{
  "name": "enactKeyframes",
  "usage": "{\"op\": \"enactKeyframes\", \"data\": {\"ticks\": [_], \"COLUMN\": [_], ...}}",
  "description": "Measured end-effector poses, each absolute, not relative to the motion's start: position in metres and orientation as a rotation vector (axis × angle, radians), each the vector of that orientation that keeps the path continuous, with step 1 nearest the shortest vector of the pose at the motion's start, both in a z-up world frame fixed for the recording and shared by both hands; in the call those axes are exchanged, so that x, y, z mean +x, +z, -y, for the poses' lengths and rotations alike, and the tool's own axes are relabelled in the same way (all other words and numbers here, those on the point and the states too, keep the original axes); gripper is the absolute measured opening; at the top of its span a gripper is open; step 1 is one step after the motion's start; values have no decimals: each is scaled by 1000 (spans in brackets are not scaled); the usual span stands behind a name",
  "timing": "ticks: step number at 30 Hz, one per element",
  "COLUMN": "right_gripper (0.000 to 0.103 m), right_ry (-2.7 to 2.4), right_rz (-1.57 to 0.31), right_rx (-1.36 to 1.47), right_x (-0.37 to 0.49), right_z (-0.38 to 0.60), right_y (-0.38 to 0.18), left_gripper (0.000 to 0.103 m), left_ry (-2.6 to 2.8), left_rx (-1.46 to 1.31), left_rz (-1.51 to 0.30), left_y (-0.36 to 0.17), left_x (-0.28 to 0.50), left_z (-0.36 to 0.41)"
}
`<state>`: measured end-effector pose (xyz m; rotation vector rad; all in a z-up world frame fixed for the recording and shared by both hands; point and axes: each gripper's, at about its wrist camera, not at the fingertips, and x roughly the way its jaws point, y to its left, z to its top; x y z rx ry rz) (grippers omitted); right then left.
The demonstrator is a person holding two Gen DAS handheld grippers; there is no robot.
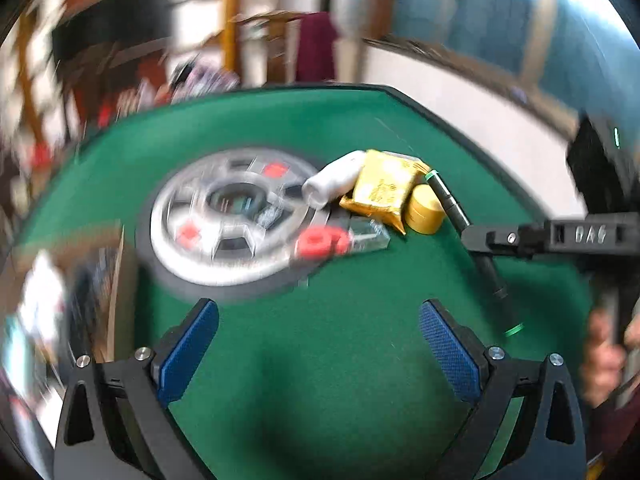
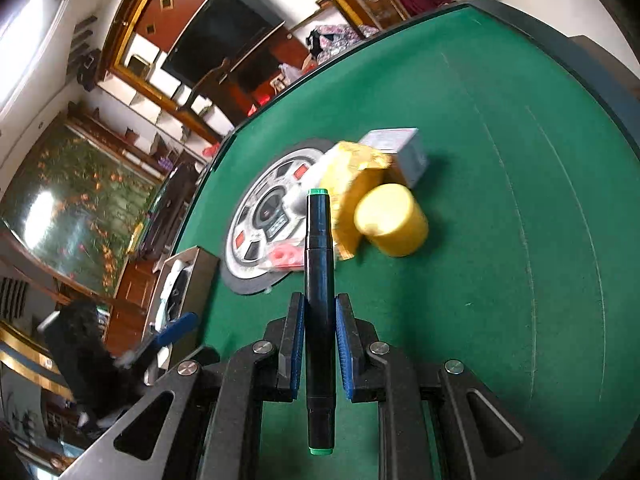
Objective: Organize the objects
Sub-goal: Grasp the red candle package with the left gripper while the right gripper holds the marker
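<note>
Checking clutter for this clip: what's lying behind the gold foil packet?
Behind the gold foil packet sits a grey box, partly covered by it. A white tube lies beside it; anything under the packet stays hidden.

Premises appear to be a private home, most likely a living room used for games. The work surface is a green-felt table with a dark raised rim and a round silver control panel set into its centre, of the kind fitted to an automatic mahjong table. Behind it stands a dark wood wall unit with gold trim around a large black television screen. A big framed picture of foliage with orange flowers hangs alongside. Maroon fabric hangs at the back
</note>
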<state>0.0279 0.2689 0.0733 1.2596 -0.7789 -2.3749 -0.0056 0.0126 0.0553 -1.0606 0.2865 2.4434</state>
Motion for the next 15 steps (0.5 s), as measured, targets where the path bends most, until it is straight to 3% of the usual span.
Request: {"op": "enactKeyframes", "data": {"ticks": [6,10,13,14,15], "right_gripper": [17,17,17,17,17], "right_ry": [-2337,-2299,-2285,-2284,-2283], "right_rz": [944,988,1045,1070,1084], "right_rx": [1096,1120,1137,1132,1132], "right_x": [45,38,37,36,39], "right_z": [-292,-292,-298,-299,-307], "right_y": [87,80,71,70,68], "left_gripper": [100,100,101,97,81], "left_ry": [2395,2296,2232,2193,2179], "left_rx": [-1027,-1024,-989,-1020,-1055], "left_rz": [-458,-727,-763,-746,-696], "left_y": [54,25,16,15,16], "left_x": [-50,-75,-81,-84,-86], "left_z": [-39,-68,-81,-84,-84]}}
